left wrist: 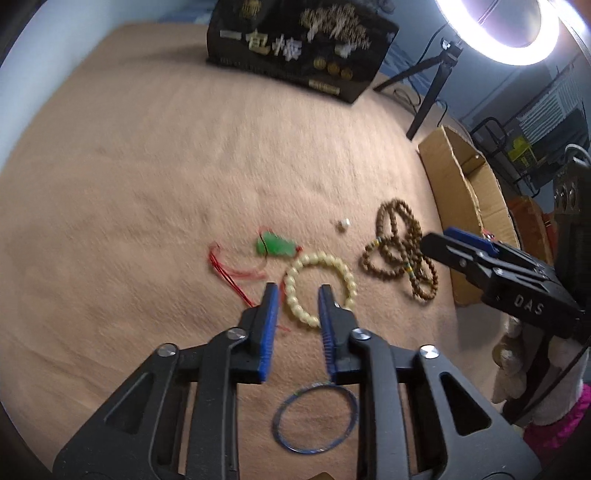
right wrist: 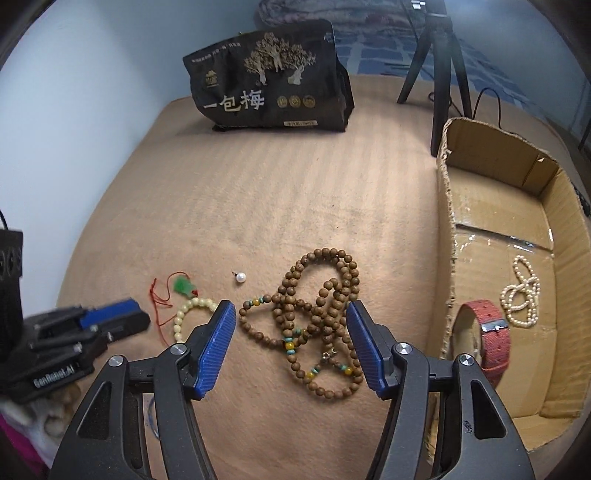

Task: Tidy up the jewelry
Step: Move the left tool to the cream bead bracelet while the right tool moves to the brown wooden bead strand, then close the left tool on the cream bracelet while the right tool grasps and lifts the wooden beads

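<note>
A cream bead bracelet (left wrist: 319, 284) lies on the tan cloth. My left gripper (left wrist: 298, 287) stands over it, jaws apart, with the bracelet's left side between the pads and no pad pressing on it. A long brown bead necklace (right wrist: 314, 317) lies coiled to the right. My right gripper (right wrist: 291, 308) hovers open over it, one finger on each side of the coil. Beside the bracelet lie a green pendant on a red cord (left wrist: 275, 246) and a single pearl (right wrist: 241, 277). A thin blue bangle (left wrist: 316, 417) lies under the left gripper's body.
A cardboard box (right wrist: 480, 236) stands at the right, holding a pearl necklace (right wrist: 521, 291) and a red strap (right wrist: 491, 332). A black printed bag (right wrist: 273, 81) stands at the back. A tripod (right wrist: 439, 74) and a ring light (left wrist: 506, 26) are behind the box.
</note>
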Available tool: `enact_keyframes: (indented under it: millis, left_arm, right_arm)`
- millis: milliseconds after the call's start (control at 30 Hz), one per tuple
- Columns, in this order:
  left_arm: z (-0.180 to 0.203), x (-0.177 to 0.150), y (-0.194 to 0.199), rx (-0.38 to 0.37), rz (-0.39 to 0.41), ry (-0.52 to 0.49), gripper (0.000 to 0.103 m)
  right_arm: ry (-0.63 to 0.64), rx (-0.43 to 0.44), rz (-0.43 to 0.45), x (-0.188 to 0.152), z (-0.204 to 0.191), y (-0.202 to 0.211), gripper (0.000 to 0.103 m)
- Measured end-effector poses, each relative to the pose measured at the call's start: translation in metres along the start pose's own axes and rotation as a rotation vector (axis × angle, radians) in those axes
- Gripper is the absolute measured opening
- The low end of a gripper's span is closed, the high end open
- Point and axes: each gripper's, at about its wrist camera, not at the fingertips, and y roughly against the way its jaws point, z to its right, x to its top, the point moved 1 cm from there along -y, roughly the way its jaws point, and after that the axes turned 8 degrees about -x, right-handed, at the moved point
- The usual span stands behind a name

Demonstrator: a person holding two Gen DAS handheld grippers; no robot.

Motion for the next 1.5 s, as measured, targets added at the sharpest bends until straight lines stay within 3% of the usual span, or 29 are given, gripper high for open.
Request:
enact_keyframes:
  millis: [200,733,1133,1233,1400,1500]
  left_arm:
    - [-0.002,-0.006,-0.015,-0.01,-0.053,0.047,0.017]
    - [-0.004,0.003,-0.037,0.033,-0.063,0.06,0.017]
    - [-0.003,0.009,-0.048,0.08,-0.034,0.039,0.007]
    - [-0.002,0.008,-0.046,0.085,-0.027,0.032,0.006]
    - [-0.001,0.007,-0.042,0.077,-0.017,0.039,0.006]
    - [0.001,0.007,-0.037,0.064,-0.009,0.039,0.005]
  right_arm:
    - [0.025,-0.018,-0.024,0.001,-0.008,-0.012,0.062]
    - [0.034,-0.029,-0.057,0.003,-0.012,-0.037,0.062]
    - [0.157,-0.15,-0.076,-0.002,-0.023,-0.058,0.062]
    - [0.187,-0.178,-0.065,-0.004,-0.028,-0.059,0.051]
    - [0.18,-0.188,-0.041,-0.005,-0.024,-0.054,0.017]
    - [0.156,-0.158,-0.035,-0.004,-0.018,-0.051,0.015]
